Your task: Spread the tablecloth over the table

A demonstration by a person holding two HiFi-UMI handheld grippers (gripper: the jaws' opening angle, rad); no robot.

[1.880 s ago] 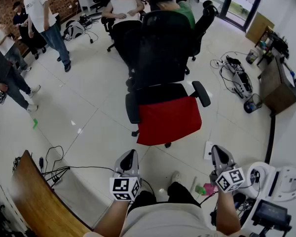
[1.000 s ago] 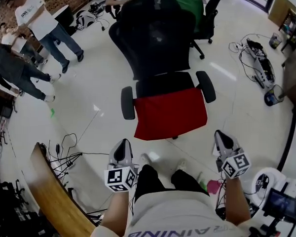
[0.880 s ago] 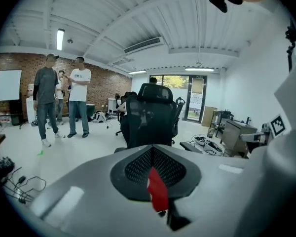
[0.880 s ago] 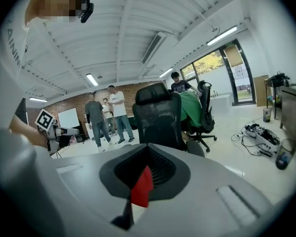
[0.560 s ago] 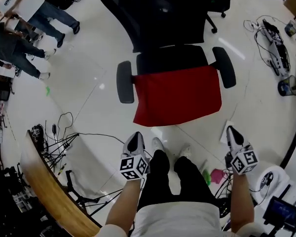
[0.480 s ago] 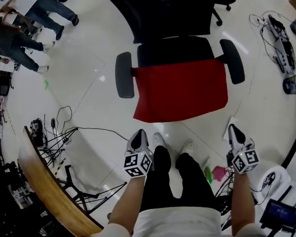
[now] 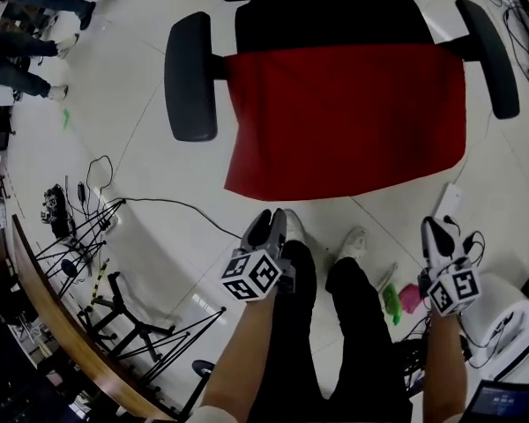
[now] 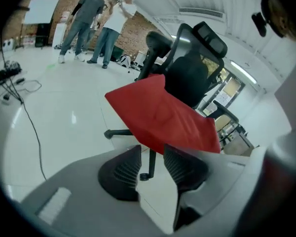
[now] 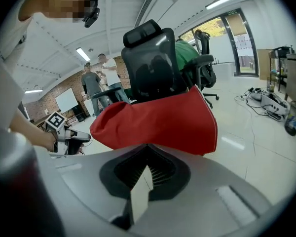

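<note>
The red tablecloth point(image 7: 344, 117) lies draped over the seat of a black office chair point(image 7: 190, 76), its front edge hanging toward me. The left gripper view shows the tablecloth point(image 8: 163, 115) ahead and above the jaws; the right gripper view shows the tablecloth point(image 9: 158, 120) just beyond them. My left gripper point(image 7: 266, 227) is low in front of the chair by my left leg. Its jaws have just been opening and stand apart with nothing between them. My right gripper point(image 7: 434, 233) is lower right of the cloth, shut and empty.
The chair's armrests point(image 7: 489, 55) flank the cloth. A curved wooden tabletop edge point(image 7: 62, 342) runs along the lower left, with tripod legs point(image 7: 132, 324) and cables point(image 7: 172, 205) beside it. Green and pink items point(image 7: 401, 300) lie near my right foot. People's legs point(image 7: 18, 55) are at the far left.
Both grippers have dropped lower in front of the chair. The head view has tipped down and come closer, so the cloth fills more of it. The left jaws show a gap.
</note>
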